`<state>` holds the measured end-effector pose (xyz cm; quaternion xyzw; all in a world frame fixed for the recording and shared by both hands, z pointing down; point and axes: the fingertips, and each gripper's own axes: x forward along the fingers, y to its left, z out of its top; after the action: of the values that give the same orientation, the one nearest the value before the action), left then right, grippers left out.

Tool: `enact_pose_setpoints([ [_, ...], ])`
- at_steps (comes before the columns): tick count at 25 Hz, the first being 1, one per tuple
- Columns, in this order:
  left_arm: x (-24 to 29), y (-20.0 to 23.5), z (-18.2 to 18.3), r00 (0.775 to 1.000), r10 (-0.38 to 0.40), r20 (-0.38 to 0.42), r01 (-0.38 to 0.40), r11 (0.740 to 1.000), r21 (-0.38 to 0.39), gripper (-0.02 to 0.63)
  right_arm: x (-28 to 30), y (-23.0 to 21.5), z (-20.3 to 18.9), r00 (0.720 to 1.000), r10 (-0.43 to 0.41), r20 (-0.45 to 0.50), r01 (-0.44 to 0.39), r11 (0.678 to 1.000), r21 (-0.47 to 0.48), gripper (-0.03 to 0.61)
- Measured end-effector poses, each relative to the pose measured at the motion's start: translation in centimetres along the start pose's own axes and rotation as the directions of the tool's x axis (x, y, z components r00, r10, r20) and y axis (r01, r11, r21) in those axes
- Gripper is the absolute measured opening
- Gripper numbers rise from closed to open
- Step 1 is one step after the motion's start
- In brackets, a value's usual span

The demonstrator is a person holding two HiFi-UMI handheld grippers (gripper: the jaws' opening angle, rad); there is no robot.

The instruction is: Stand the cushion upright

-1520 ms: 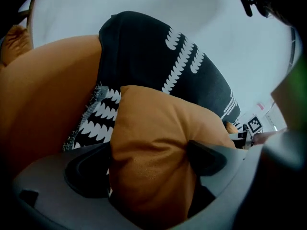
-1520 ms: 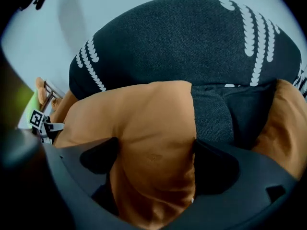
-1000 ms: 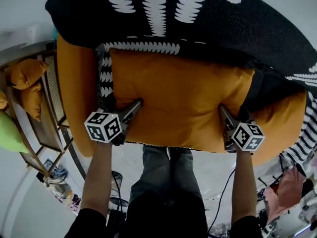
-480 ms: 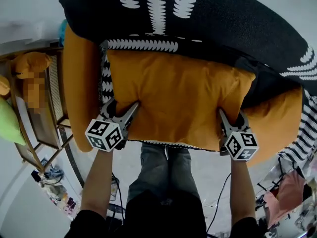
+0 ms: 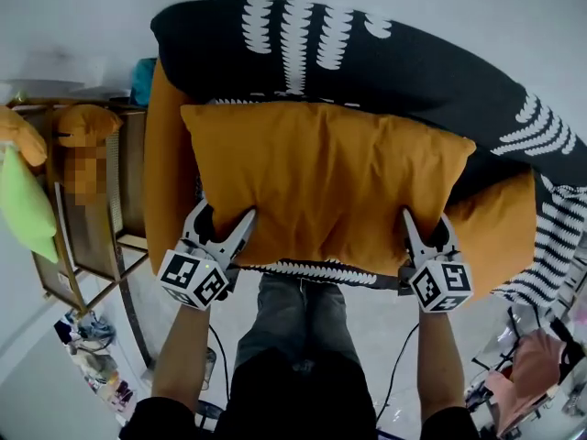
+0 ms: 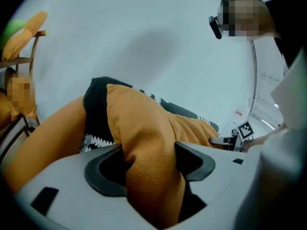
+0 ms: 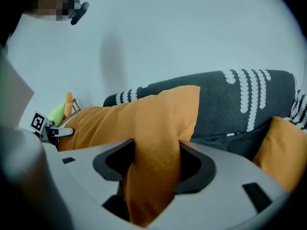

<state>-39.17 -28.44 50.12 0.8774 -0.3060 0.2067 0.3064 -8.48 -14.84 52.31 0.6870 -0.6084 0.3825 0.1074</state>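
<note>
So, left gripper (image 6: 151, 166): its jaws have just been closing and they're pinched on a fat fold of the orange cushion (image 6: 139, 123). Same with the right gripper (image 7: 153, 166), clamped on the other near corner with the fabric bulging up between the pads. In both gripper views the pinched fold drops behind the gripper body, so the very edge of the cushion can't be seen.

From the head view the cushion is held by its near edge, stretched across between the two hands and tilted up toward the backrest. Whether its far edge rests on anything is hidden by the cushion itself. A thin strip of black-and-white pattern (image 5: 312, 271) peeks out just under the near edge; can't tell what it belongs to.

Behind and above is a black throw with white leaf stripes (image 5: 404, 62) draped over the back of an orange sofa (image 5: 167, 181), running out of frame on the right. The cushion covers most of the seat.

Off to the left there's a rattan shelf (image 5: 115, 200) with an orange pillow (image 5: 83, 122) and a green pillow (image 5: 26, 204), cut off by the frame edge. The person's legs (image 5: 303, 319) show below the cushion.
</note>
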Motion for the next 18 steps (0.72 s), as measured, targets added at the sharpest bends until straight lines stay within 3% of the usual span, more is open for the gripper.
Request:
enact_pose_setpoints([
  [5,0.4,0.3,6.5,0.997,-0.020,0.079,0.014,0.998,0.069,0.322,0.2,1.1,6.4,0.988,0.006,0.153,-0.005,1.000,-0.010,0.284],
  [11,2.2,0.9,14.2,0.983,-0.055,0.176,0.028,0.988,0.151,0.328,1.4,1.6,13.1,0.948,-0.007,0.317,0.016,0.999,-0.027,0.291],
  [18,6.9,3.1,17.0,0.973,-0.085,0.213,0.039,0.976,0.214,0.344,4.6,-0.3,16.1,0.900,-0.066,0.432,0.091,0.995,-0.039,0.311],
])
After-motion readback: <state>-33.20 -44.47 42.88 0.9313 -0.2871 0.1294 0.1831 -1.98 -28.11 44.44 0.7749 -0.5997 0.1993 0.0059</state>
